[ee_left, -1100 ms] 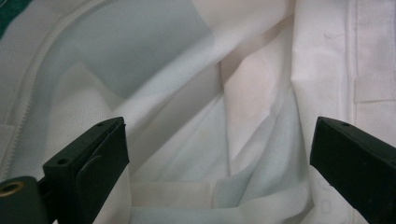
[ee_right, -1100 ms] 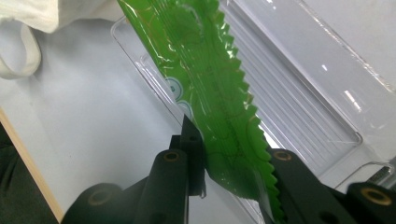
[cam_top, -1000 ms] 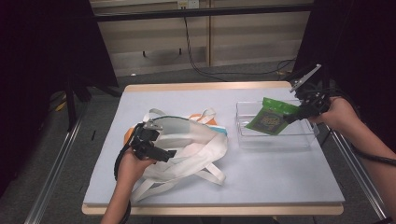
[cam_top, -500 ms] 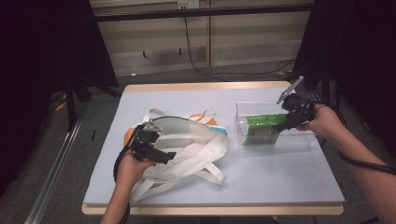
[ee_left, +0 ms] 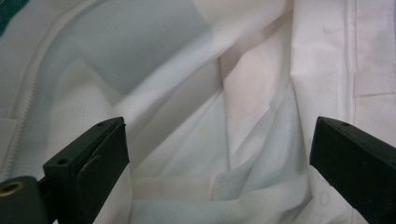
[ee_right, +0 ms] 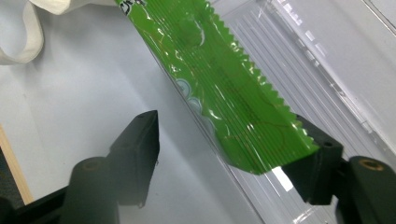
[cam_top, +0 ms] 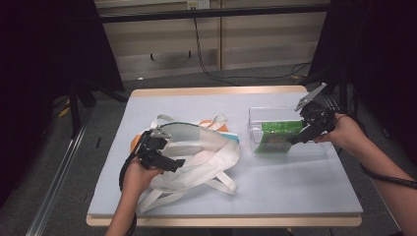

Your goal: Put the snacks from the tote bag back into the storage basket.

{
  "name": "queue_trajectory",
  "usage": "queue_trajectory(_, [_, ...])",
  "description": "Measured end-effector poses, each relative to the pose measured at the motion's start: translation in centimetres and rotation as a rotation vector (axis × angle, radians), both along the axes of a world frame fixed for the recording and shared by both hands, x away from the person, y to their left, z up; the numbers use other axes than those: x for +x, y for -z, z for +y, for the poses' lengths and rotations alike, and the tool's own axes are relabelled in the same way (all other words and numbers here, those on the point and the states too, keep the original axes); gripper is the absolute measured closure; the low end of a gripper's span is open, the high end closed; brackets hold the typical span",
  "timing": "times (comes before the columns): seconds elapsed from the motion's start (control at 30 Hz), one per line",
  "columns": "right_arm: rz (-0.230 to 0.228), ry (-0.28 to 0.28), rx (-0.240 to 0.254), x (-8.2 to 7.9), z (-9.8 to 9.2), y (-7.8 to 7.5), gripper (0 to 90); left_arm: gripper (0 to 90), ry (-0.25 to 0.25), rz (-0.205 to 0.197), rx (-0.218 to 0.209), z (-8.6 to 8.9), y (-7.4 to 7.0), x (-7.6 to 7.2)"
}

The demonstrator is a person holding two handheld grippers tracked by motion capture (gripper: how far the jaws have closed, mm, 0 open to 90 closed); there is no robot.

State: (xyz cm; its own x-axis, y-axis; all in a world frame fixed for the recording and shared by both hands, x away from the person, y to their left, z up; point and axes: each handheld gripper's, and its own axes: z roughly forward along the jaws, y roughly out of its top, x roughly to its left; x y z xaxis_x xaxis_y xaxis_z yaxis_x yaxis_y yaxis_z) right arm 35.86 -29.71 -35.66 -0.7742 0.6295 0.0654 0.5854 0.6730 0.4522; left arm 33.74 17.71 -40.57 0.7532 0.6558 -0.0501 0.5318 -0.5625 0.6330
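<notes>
A green snack packet [cam_top: 278, 135] lies tilted inside a clear plastic container [cam_top: 255, 114] at the table's right. My right gripper [cam_top: 296, 139] is at the container's right side. Its jaws have just been opening and now stand apart, with the packet's [ee_right: 219, 79] crimped end between them, leaning by one jaw and not pinched. A white tote bag [cam_top: 196, 147] lies at the left centre. My left gripper [cam_top: 176, 162] rests over it, its jaws wide apart above the white fabric [ee_left: 210, 70], gripping nothing.
The bag's long straps [cam_top: 216, 184] trail toward the table's front edge. Something orange and teal [cam_top: 223, 129] peeks out behind the bag. The pale table top [cam_top: 295, 187] stretches between bag and container; dark stands flank the table.
My right gripper carried the green packet down and left into the container, and its jaws have come apart off the packet. The left gripper and the bag have not moved.
</notes>
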Motion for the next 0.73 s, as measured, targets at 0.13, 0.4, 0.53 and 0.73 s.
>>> queue_trajectory(0.13, [-0.012, 0.005, 0.002, -0.2, -0.4, -0.2, 29.1, 4.4, -0.006, -0.010, -0.007, 0.0, 0.0, 0.0])
queue_trajectory(0.4, [-0.026, 0.025, 0.020, -1.1, -1.5, -0.6, 23.4, 4.4, -0.003, -0.007, -0.015, 0.2, -0.3, -0.1])
queue_trajectory(0.53, [-0.029, 0.041, 0.020, -1.7, -1.9, -0.6, 20.2, 4.4, -0.006, -0.017, -0.016, 0.2, -0.4, -0.1])
queue_trajectory(0.73, [-0.045, 0.055, 0.039, -2.6, -2.6, -0.6, 17.4, 4.4, -0.006, -0.020, -0.019, 0.2, -0.5, -0.2])
